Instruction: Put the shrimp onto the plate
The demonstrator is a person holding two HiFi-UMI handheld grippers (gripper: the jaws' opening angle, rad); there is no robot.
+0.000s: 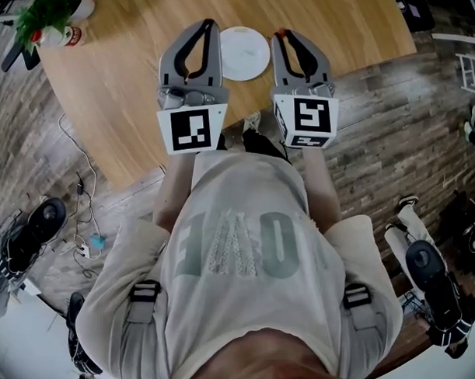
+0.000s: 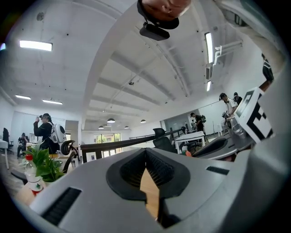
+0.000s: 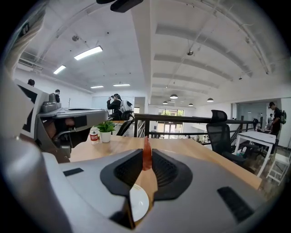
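1. A person stood at the edge of a wooden table (image 1: 117,80) and held a gripper in each hand, both reaching out over the wood.
2. The right gripper (image 3: 146,157) had its jaws squeezed on a small orange-red shrimp (image 3: 146,152). The shrimp stood up thin between the two tips.
3. The left gripper (image 2: 146,152) had its jaws together at the tips. Nothing was caught between them, only the wood showed through the gap behind.
4. A round white plate (image 1: 244,53) lay on the table between the two grippers.
5. The shrimp was up in the right jaws, just to the right of the plate, and not on it yet.
6. A green plant (image 1: 45,11) in a small pot stood far off at the table's left corner, with a little bottle (image 3: 94,135) beside it.
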